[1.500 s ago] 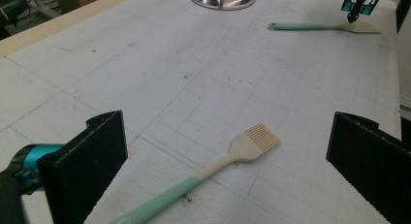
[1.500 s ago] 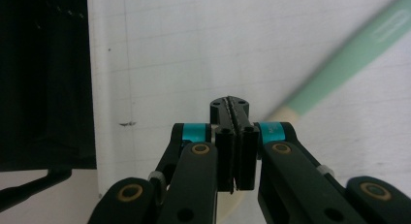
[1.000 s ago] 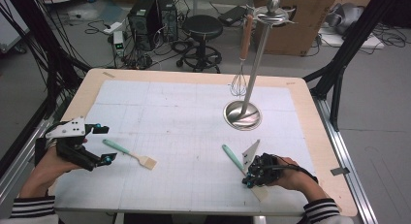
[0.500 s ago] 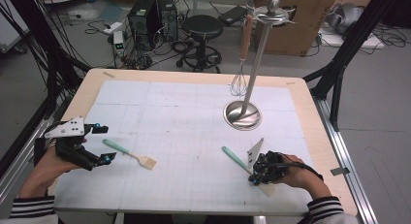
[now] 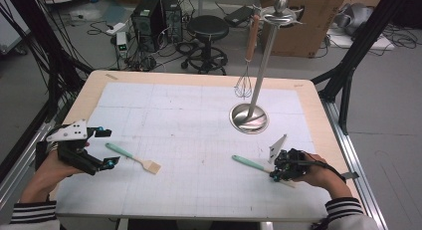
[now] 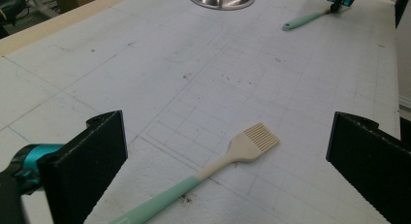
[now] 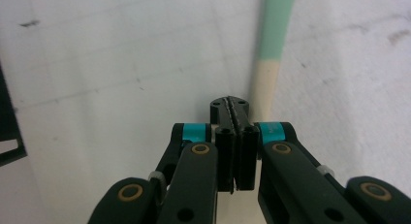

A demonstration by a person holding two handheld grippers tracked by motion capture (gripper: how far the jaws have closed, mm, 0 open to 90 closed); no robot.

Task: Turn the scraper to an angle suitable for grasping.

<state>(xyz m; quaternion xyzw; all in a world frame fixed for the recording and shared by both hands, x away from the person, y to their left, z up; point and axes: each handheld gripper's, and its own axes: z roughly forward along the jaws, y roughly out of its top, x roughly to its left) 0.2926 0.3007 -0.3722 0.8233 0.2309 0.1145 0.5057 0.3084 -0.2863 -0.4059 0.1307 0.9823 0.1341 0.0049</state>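
"Mint-handled utensil [image 7: 274, 35]: where does it lie from the right gripper [image 7: 230, 105]?"

"Just beside its tips, touching or nearly so (on their right in the right gripper view); its long axis runs straight ahead; the jaws are pressed together with nothing between them."

"And the left gripper [image 5: 107, 148]?"

"Spread wide, the pastry brush [image 6: 242, 149] lying ahead between its jaws, bristles away; since a second ago the right hand has slid toward the table's right edge; the left has kept still."

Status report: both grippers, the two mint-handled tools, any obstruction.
Left gripper open, brush lying between its jaws, untouched. Right gripper shut, empty, beside second tool. Utensil stand with whisk farther back, not in the way.
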